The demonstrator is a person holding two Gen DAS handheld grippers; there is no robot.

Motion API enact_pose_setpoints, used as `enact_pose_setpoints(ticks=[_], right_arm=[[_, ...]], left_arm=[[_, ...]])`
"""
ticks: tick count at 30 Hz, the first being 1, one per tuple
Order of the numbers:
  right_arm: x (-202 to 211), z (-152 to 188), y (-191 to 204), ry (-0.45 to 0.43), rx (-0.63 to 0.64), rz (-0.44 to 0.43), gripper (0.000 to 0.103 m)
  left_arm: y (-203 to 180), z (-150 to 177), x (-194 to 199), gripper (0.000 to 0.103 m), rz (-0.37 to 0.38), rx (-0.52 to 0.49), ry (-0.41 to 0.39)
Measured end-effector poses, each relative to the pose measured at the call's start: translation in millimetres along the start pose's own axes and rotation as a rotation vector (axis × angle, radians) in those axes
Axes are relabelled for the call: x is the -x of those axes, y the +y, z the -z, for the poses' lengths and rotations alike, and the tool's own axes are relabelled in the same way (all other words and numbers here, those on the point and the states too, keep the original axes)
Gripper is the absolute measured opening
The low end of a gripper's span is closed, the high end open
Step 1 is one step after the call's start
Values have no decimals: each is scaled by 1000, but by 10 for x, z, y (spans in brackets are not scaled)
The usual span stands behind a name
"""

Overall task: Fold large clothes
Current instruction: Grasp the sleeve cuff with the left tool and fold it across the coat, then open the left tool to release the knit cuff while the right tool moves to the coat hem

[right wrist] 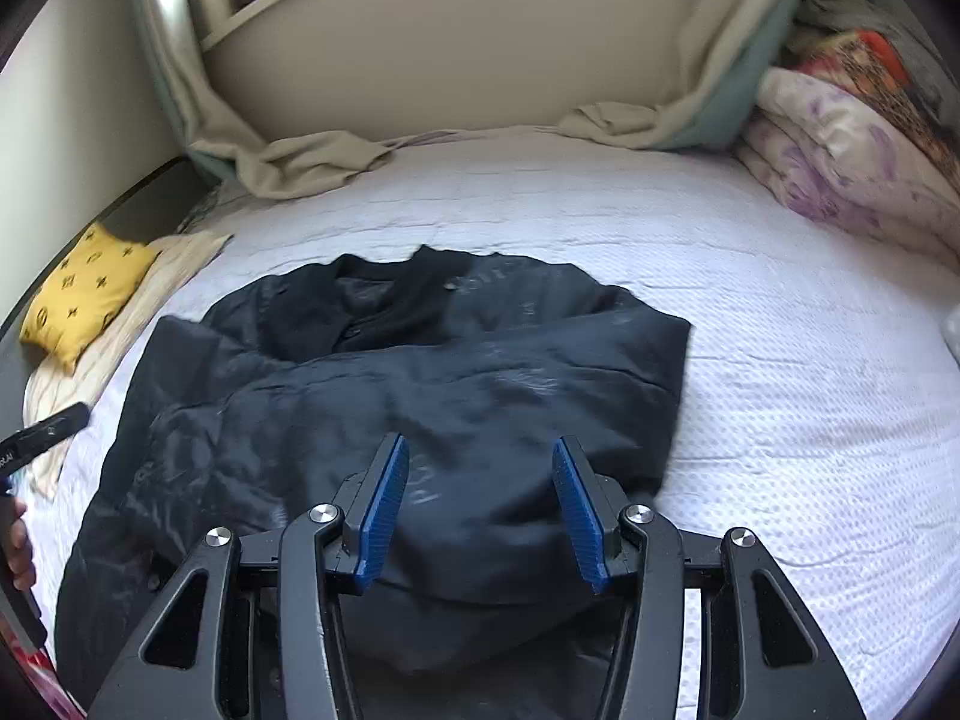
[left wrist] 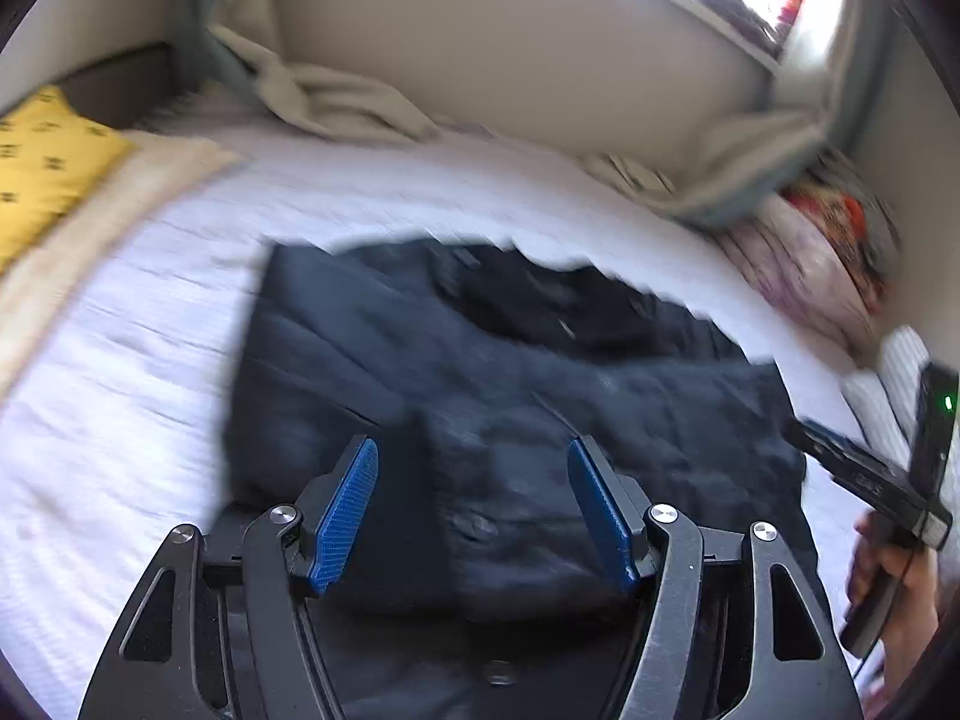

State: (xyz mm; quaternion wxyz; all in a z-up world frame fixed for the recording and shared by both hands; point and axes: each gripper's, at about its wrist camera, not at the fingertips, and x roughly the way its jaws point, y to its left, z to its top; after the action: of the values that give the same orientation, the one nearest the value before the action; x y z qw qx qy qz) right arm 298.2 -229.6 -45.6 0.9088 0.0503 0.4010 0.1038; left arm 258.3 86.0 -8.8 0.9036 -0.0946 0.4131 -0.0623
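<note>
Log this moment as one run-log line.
left claw: open, empty | right claw: open, empty | black jacket: partly folded on white bedspread

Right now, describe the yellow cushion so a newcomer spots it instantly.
Start at the white bed cover, then go to its far-left edge past the dark jacket. The yellow cushion lies on a cream blanket; it is the only yellow item, with small dark printed motifs.

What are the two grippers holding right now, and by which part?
Nothing. Both the left gripper and the right gripper hang open above the dark jacket, with no cloth between their fingers.
</note>
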Motion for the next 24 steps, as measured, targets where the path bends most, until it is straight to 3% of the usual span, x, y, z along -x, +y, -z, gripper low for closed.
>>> enact_pose_setpoints(ticks=[5,10,24], right_arm=[[-277,181,199,85,106,67,49],[-461,316,220,131,143,97,49],[-692,508,174,138,156,94,47]], left_arm=[[-34,223,-520,66,-61,-63,144],[20,251,-570,67,-55,-60,159],[52,356,-662,68,-61,-76,171]])
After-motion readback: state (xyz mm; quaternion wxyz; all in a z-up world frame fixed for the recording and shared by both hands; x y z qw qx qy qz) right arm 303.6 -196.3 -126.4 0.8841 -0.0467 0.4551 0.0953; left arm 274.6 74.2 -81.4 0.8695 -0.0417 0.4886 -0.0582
